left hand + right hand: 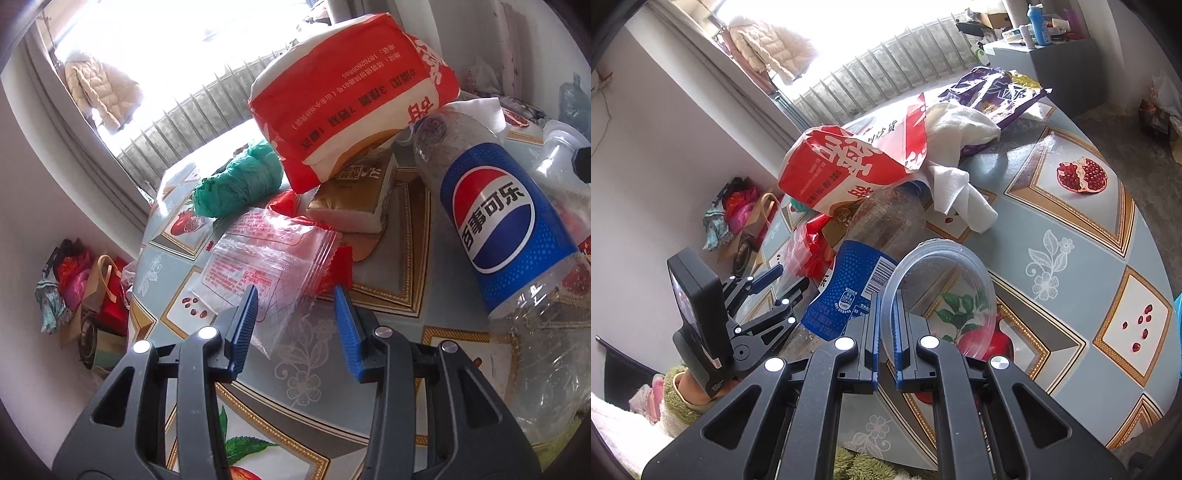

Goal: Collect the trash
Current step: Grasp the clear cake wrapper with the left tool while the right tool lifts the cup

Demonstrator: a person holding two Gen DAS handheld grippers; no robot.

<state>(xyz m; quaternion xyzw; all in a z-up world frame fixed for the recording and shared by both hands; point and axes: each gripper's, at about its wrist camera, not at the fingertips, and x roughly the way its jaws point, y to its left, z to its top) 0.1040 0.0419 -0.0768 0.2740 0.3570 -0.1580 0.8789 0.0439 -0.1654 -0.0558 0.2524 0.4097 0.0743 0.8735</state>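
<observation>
My left gripper (295, 295) is open, its blue fingertips on either side of the near end of a clear plastic wrapper with red print (266, 258) that lies on the table. Behind it sit a gold box (354, 199), a red and white paper bag (347, 92) and a green plastic bag (240, 181). An empty Pepsi bottle (495, 206) lies to the right. My right gripper (886, 306) is shut on the rim of a clear plastic lid (942, 288), held above the table. The left gripper (786, 277) shows in the right wrist view.
The round table has a patterned cloth (1071, 221). A white cloth (960, 155) and a purple bag (993, 96) lie at the far side. Bags are piled on the floor (85, 288) by the wall. A radiator (886, 77) runs under the window.
</observation>
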